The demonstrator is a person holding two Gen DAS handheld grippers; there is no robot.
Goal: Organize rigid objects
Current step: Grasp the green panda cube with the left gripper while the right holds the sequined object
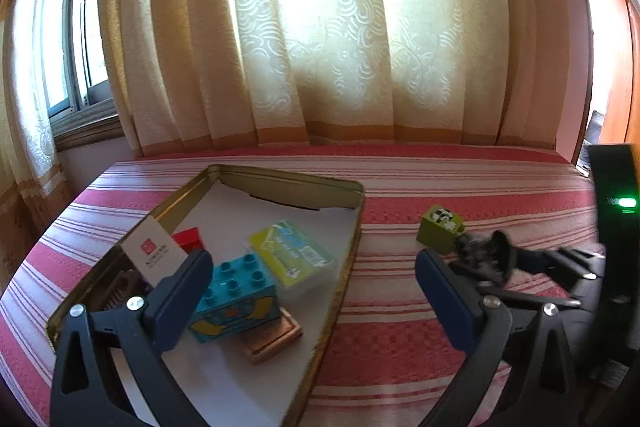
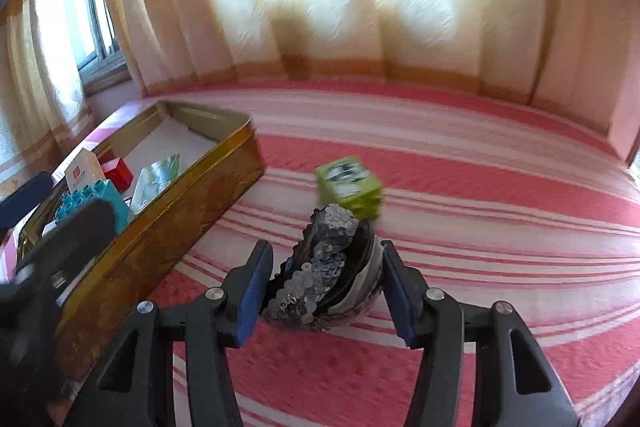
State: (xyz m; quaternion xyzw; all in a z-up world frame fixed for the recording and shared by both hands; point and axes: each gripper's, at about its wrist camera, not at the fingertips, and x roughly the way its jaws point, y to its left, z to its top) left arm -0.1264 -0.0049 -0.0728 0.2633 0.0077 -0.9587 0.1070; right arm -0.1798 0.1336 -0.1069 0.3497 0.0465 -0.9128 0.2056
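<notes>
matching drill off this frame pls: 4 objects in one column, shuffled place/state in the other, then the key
Things:
1. green cube
2. sequined object
3. blue brick
4. left gripper

Places/states:
A. inside the gold tin
B. between the right gripper fingers
C. loose on the striped bedspread, outside the tin
D. open, holding nothing

Pairs: 1-C, 2-B, 3-A, 4-D
</notes>
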